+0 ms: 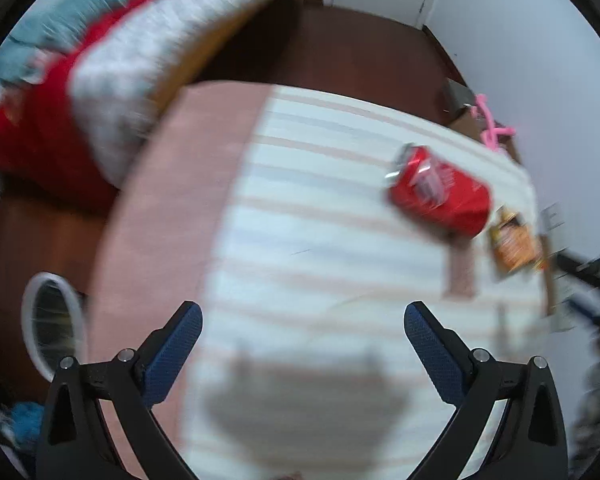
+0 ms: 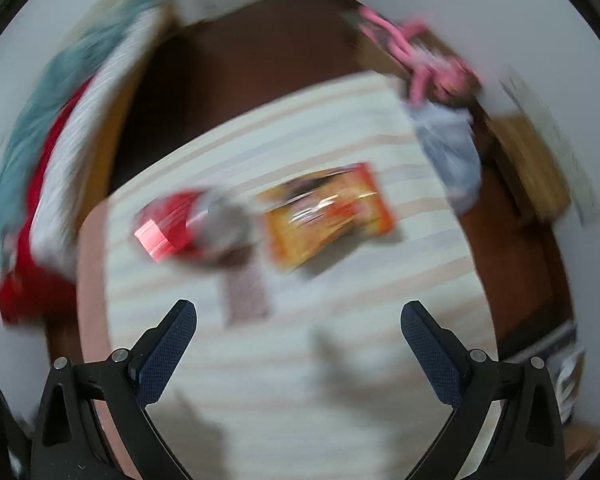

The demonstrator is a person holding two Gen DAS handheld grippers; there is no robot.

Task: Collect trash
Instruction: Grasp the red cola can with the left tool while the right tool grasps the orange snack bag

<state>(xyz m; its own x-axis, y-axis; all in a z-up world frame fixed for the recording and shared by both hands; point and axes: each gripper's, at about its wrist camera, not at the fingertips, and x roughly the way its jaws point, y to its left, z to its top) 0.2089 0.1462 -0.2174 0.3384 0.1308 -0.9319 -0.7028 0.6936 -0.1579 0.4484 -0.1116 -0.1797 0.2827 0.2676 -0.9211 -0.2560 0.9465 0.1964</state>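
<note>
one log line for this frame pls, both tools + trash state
left tool: open, empty | right tool: open, empty | red can: lying on striped mat | orange wrapper: flat beside can | frames blurred

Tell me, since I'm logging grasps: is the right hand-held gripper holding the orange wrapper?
No, the right hand-held gripper is open and empty, with the orange wrapper lying ahead on the striped cloth.

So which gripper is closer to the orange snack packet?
Right, probably. The packet lies straight ahead of the right gripper, but far off to the side of the left gripper.
</note>
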